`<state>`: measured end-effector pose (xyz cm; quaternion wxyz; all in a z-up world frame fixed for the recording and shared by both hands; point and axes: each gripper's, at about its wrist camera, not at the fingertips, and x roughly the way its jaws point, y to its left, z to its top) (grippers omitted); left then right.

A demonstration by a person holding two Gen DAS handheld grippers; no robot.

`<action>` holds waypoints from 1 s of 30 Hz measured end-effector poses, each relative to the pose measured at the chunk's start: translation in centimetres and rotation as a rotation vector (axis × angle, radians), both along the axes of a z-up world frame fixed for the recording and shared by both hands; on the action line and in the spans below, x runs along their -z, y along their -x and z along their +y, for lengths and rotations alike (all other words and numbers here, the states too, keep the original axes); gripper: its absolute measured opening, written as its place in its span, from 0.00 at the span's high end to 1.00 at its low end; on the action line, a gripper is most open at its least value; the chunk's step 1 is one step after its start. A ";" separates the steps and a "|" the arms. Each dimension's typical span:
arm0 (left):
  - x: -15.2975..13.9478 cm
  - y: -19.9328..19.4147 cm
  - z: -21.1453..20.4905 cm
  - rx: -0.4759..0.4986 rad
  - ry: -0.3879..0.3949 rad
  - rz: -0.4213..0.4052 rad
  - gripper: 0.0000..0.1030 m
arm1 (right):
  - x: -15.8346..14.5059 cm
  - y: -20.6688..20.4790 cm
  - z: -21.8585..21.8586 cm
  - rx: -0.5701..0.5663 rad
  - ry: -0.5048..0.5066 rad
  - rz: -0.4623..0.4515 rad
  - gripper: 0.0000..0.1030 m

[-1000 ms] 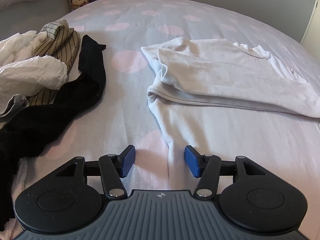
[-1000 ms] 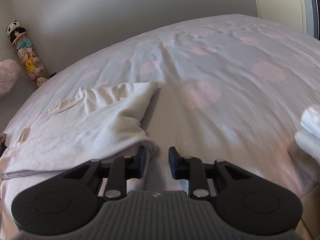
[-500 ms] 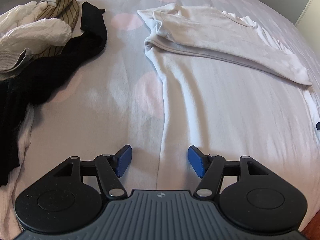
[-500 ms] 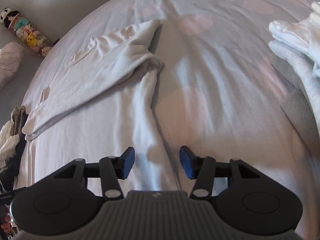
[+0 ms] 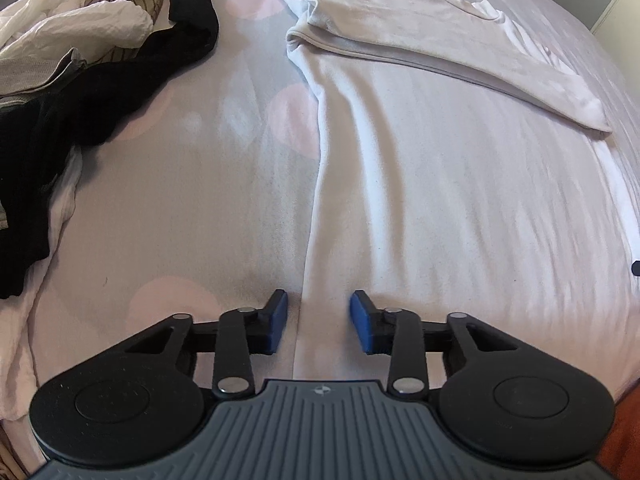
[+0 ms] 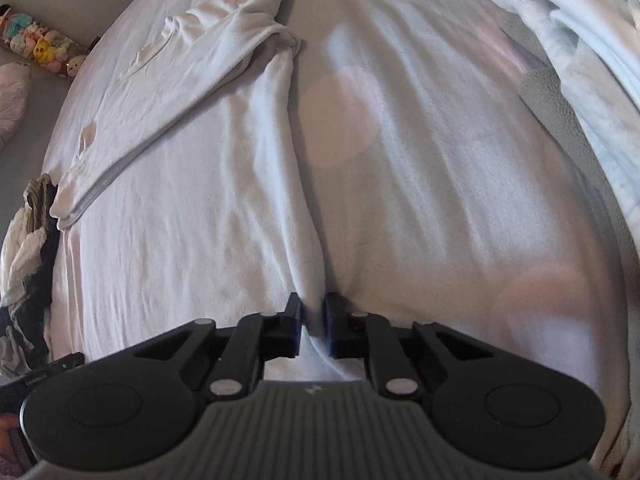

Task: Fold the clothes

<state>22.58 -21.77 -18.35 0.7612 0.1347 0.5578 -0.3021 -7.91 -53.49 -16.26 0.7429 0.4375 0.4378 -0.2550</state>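
White shirt (image 5: pixel 460 168) sleeves folded in; right gripper (image 6: pixel 313 326) closing, pinching hem edge; left gripper (image 5: pixel 318 322) closing, not yet gripping; lengthwise fold and pile (image 5: pixel 80 60) remain.

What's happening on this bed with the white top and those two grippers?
A person is folding a white long-sleeved top spread on a pink-dotted bedsheet, its sleeves already folded in. The right gripper is closing, pinching the top's right edge near the hem. The left gripper is closing around the left edge, its blue pads not yet touching. A pile of unfolded clothes waits alongside.
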 end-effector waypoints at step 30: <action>-0.7 -4.9 -2.4 -0.041 0.157 -0.339 0.91 | -0.3 -3.8 -2.1 0.014 0.448 -0.253 0.93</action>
